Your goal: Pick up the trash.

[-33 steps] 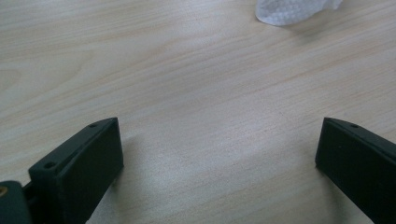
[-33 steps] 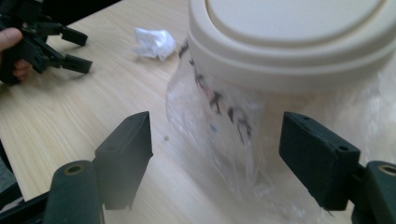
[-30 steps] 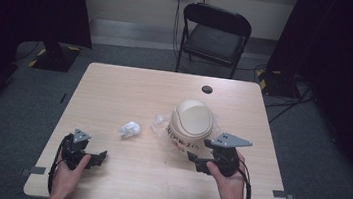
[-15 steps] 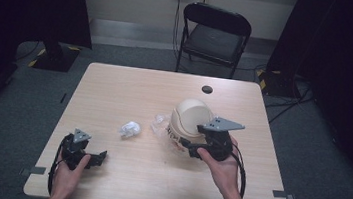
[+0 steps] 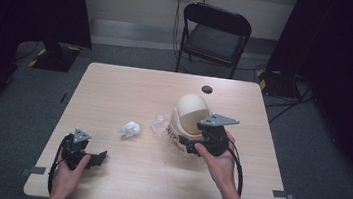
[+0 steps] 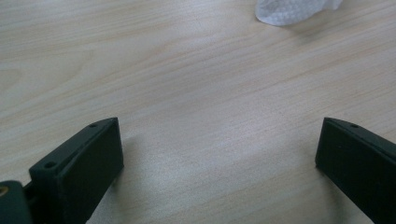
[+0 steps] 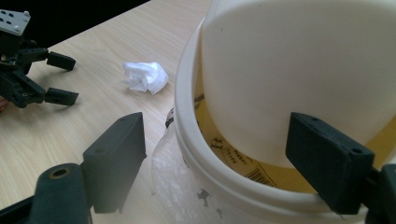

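Right tool (image 5: 185,143) jaws just opened wide, straddling the cream tub's (image 5: 189,115) rim, not clamped. Tub lies on its side, mouth toward it. Left tool (image 5: 100,157) open, empty, well apart.

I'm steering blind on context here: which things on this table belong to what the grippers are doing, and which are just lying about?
In the job:
- cream paper cup, lying on its side
- right gripper, jaws astride the cup's rim, just opened wider
- clear plastic wrap beside the cup

Lying about:
- crumpled white tissue
- left gripper, open over bare table
- black disc
- folding chair

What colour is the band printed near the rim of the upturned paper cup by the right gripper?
Yellow with dark lettering on the cream paper cup; right gripper view shows it best.
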`<state>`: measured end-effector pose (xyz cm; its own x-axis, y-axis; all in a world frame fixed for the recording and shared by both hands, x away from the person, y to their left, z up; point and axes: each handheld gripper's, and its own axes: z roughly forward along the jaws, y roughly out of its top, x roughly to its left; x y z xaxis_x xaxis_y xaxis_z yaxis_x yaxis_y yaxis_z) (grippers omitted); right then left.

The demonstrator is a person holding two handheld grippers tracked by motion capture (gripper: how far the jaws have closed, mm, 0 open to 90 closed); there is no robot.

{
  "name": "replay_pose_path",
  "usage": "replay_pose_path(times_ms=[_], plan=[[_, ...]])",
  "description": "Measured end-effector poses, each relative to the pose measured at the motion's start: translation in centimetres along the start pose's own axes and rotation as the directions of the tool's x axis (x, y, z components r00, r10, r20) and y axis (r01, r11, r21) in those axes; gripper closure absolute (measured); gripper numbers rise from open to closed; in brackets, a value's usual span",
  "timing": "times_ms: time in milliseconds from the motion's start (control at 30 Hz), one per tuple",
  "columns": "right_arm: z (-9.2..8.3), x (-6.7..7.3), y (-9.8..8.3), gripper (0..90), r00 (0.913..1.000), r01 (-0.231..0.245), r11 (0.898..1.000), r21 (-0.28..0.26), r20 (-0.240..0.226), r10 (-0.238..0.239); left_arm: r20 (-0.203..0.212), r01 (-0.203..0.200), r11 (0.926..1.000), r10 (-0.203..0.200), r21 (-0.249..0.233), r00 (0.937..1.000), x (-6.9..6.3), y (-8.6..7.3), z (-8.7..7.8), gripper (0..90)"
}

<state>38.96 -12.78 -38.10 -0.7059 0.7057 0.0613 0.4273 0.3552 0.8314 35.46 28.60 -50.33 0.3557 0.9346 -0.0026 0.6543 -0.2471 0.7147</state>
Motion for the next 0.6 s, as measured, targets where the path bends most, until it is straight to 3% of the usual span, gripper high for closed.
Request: replay_pose_path(times_ms=[233,300,600], plan=[[1.4,-0.3,0.3,13.5,0.9999,-0.014,1.000,0.020,0.000,0.014,0.000,0.002,1.0000,-0.002,-0.001,1.0000,0.0,0.0,0.0,0.4],[1.6,-0.3,0.3,14.0,0.9992,-0.010,1.000,0.011,0.038,0.010,0.000,0.001,1.0000,-0.001,-0.001,1.0000,0.0,0.0,0.0,0.4],[1.9,-1.0,0.6,12.0,0.9976,-0.006,1.000,0.016,0.069,0.004,0.001,0.004,1.0000,-0.004,-0.001,1.0000,0.0,0.0,0.0,0.4]])
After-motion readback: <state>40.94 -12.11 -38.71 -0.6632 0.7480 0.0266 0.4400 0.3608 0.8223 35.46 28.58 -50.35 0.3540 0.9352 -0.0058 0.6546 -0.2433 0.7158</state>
